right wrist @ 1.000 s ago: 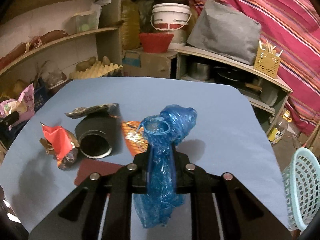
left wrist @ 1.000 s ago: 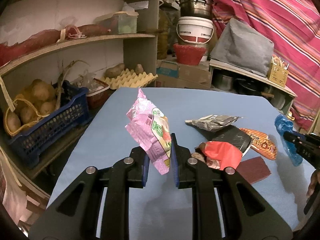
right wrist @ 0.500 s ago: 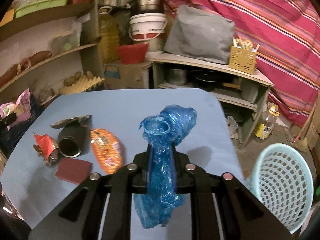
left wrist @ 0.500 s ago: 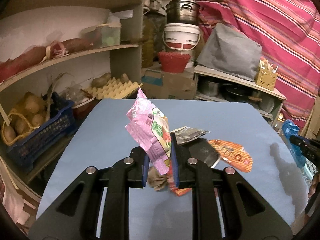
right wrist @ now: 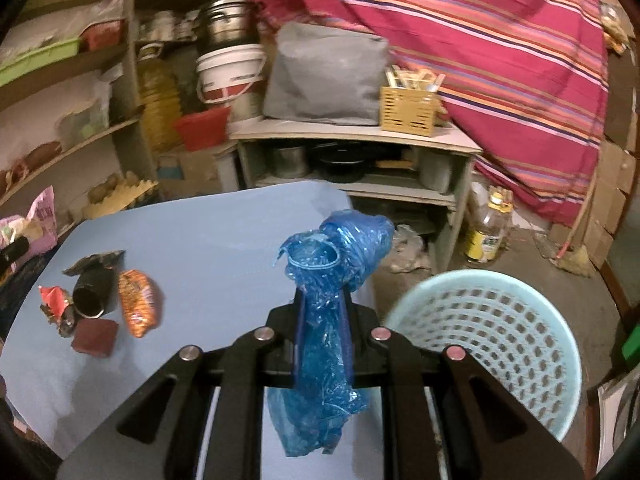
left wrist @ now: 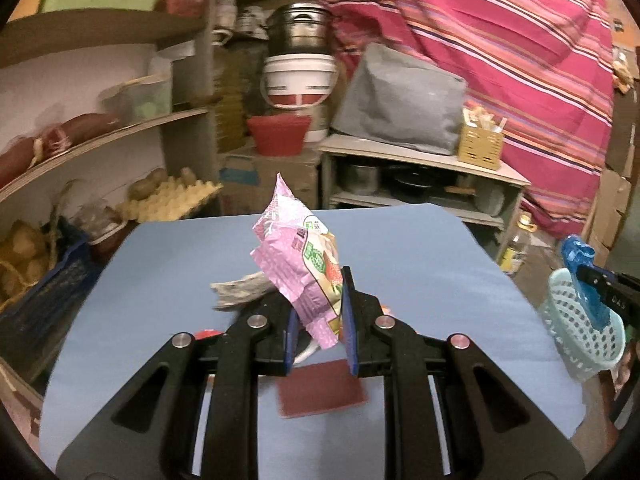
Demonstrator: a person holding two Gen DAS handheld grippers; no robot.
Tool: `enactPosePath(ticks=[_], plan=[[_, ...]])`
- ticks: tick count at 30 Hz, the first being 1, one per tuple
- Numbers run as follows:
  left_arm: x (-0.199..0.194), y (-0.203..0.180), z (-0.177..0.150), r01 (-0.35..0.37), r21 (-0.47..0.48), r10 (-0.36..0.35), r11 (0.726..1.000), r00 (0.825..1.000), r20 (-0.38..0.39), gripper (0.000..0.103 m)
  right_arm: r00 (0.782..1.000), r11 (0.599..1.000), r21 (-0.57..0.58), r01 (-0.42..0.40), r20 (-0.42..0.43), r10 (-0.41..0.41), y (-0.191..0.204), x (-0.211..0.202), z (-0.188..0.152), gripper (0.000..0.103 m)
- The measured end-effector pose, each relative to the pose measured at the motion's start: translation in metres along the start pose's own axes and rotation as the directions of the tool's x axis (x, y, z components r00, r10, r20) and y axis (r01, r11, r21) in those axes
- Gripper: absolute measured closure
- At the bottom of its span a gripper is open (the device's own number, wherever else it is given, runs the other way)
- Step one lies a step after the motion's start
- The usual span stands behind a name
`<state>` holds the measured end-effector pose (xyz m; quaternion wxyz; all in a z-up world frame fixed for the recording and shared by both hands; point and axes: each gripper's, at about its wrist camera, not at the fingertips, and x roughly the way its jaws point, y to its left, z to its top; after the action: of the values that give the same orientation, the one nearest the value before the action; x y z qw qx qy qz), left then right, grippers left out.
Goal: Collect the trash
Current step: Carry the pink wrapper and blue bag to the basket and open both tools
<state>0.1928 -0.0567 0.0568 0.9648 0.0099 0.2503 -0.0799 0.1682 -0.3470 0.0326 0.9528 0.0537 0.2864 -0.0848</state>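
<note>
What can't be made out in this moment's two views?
- Bin: bottom hidden by its own wall, right wrist view.
- Black tube: covered by the left tongs and pink wrapper, left wrist view.
- Shelf goods: motion-blurred, both views.
- Blue bag: lower end behind the right tongs.

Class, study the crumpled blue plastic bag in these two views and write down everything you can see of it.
The crumpled blue plastic bag is thin, glossy, translucent film, heavily creased. The right hand-held gripper is shut on its middle; a knotted, bulging end rises above the fingers and a loose tail hangs below. It is held in the air, touching only the gripper, near the pale blue perforated plastic basket. The left view shows it at the basket's rim.
</note>
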Motion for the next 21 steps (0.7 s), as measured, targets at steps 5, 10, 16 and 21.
enactPosePath(ticks=[5, 10, 16, 21], plan=[[0.007, -0.037, 0.002, 0.041, 0.016, -0.041, 0.999, 0.999, -0.010, 0.086, 0.999, 0.998, 0.049, 0.036, 0.001, -0.036, -0.043, -0.010, -0.006, 0.088], [0.010, -0.076, 0.001, 0.094, 0.041, -0.093, 0.995, 0.996, -0.010, 0.086, 0.997, 0.994, 0.079, 0.074, 0.004, -0.075, -0.079, -0.020, -0.013, 0.088], [0.021, -0.128, -0.005, 0.169, 0.069, -0.167, 0.983, 0.986, -0.029, 0.086, 0.994, 0.987, 0.120, 0.109, 0.007, -0.111, -0.118, -0.030, -0.021, 0.088], [0.030, -0.170, -0.012, 0.244, 0.093, -0.240, 0.965, 0.969, -0.052, 0.086, 0.991, 0.977, 0.167, 0.130, -0.005, -0.131, -0.151, -0.030, -0.028, 0.088]])
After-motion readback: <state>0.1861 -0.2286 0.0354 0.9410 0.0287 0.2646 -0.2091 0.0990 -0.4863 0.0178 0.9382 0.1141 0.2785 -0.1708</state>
